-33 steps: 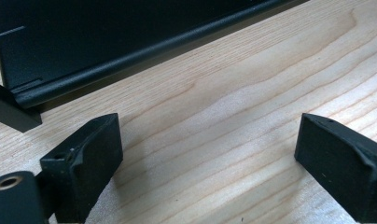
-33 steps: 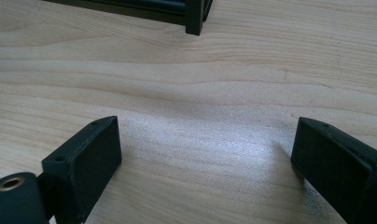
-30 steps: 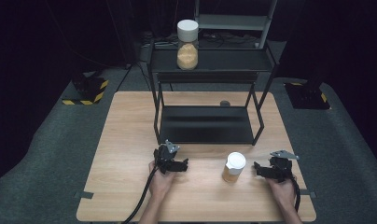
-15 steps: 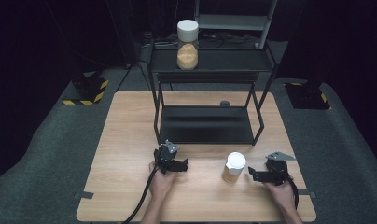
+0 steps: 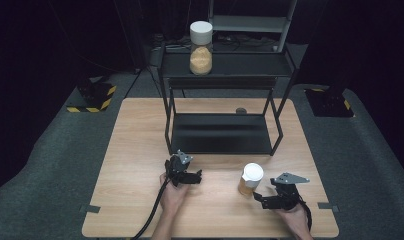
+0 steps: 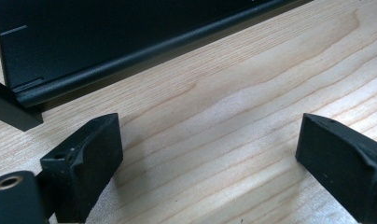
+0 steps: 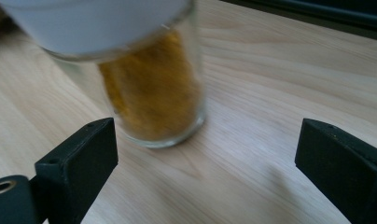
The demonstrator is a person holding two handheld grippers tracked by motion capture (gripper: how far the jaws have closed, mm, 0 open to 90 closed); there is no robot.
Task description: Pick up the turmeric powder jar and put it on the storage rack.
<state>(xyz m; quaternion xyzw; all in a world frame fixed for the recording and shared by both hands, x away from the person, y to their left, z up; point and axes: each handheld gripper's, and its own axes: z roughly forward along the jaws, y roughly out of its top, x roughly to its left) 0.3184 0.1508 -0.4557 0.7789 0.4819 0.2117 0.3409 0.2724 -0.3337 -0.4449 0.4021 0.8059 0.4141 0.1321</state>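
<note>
The jar (image 5: 251, 179) with the white lid and yellow-orange powder stands upright on the desk (image 5: 140, 150), lower right of the high view, in front of the black shelf rack (image 5: 220, 132). In the right gripper view it's in the upper left of the frame, a bit blurry, just ahead of the left jaw and not between the two.

The right tongs (image 5: 262, 197) sit just to the lower right of it with the jaws wide apart and nothing in them. My guess is the wide gap is there so the glass body fits in between, and they're aimed low so they'd catch the glass under the lid rather than the lid itself.

The left tongs (image 5: 195, 176) are parked lower centre, well apart from the jar, jaws spread too, just bare wood between them with the rack's bottom tray edge ahead. Looks like that hand is simply waiting.

A second, similar jar (image 5: 201, 47) stands on the rack's top shelf, upper middle.
</note>
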